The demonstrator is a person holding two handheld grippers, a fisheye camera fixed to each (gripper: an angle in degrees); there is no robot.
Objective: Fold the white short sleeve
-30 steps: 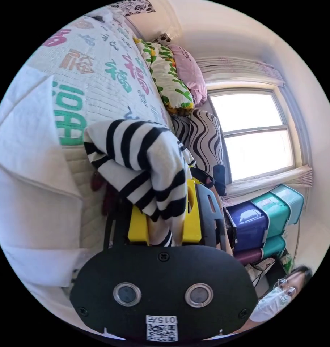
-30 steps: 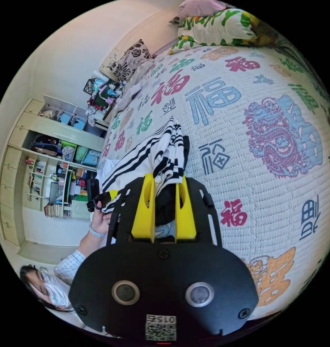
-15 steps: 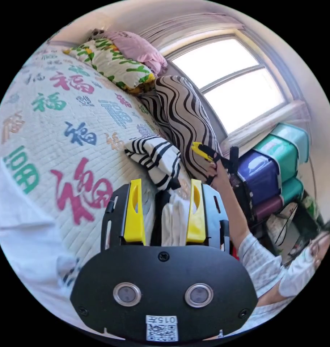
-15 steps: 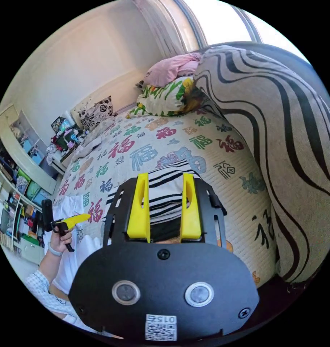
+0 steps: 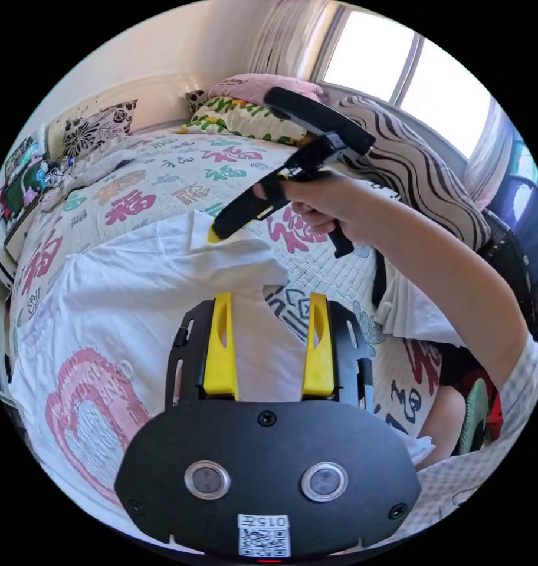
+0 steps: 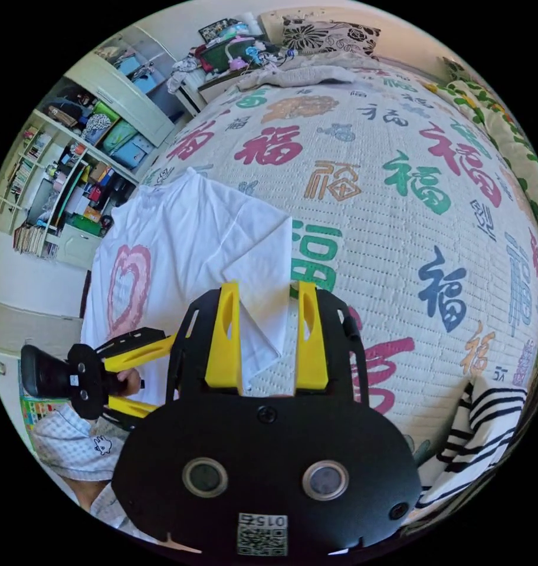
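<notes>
bed (image 6: 399, 147) with character-print quilt, bright window (image 5: 399, 65), pale walls, floral pillow (image 5: 98, 121), cluttered shelves (image 6: 62, 177)

The bed cover (image 6: 399, 118) carries the character 福 many times over, in red, green, blue and orange. The white shirt (image 5: 133, 295) bears a pink heart print; its lettering is unreadable.
</notes>
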